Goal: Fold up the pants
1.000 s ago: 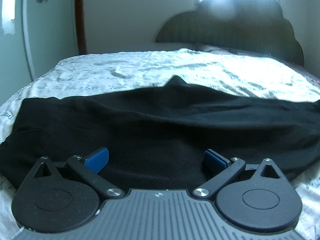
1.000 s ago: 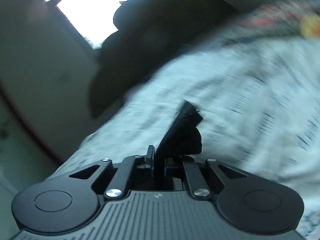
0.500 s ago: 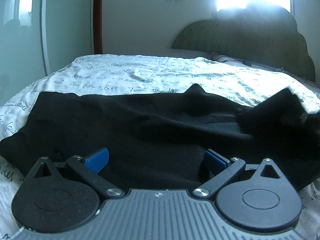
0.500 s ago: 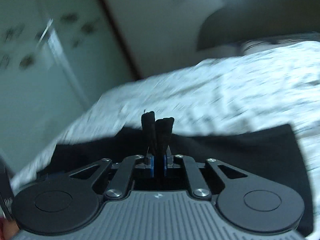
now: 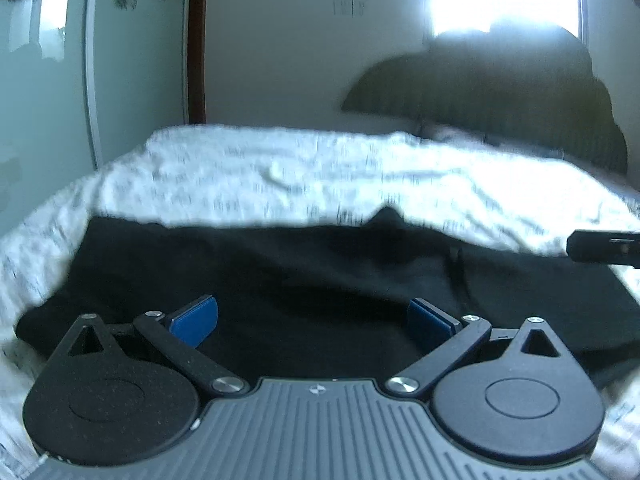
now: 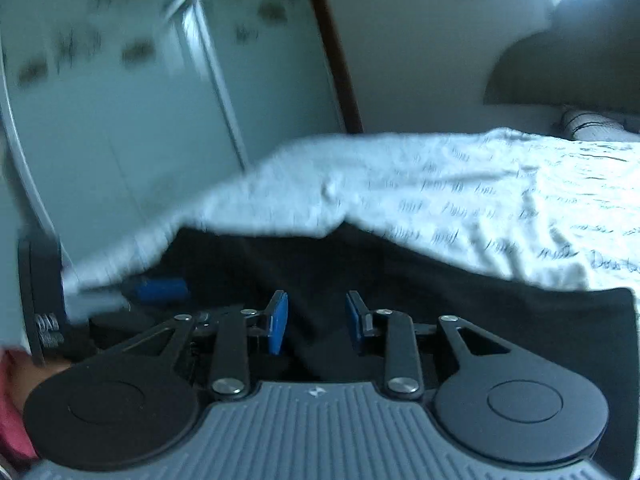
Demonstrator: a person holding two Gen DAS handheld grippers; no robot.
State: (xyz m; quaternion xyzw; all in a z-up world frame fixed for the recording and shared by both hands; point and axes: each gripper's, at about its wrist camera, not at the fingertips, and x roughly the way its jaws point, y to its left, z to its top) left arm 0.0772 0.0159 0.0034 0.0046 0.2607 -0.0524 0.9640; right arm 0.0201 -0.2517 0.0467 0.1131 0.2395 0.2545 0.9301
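Both my grippers are over the black pants (image 5: 304, 280), which lie spread across the near edge of the bed (image 5: 320, 168) on its white bedspread printed with script. My left gripper (image 5: 312, 316) has its blue pads spread wide, nothing between them, hovering low over the middle of the dark cloth. My right gripper (image 6: 316, 320) is parted too, less widely, and its pads grip nothing; cloth lies under and ahead of them, though I cannot tell if the tips touch it. From the right wrist view I catch a blue pad of the left gripper off to my left, so the two are close together, over the same stretch of fabric. The pants look doubled over into a broad dark band, with a cloth edge running across on the right side, so I judge one fold laid down. What is left, as I read it: smoothing the wrinkles, then at least one more fold to make a compact stack. The headboard (image 5: 500, 100) sits far back.
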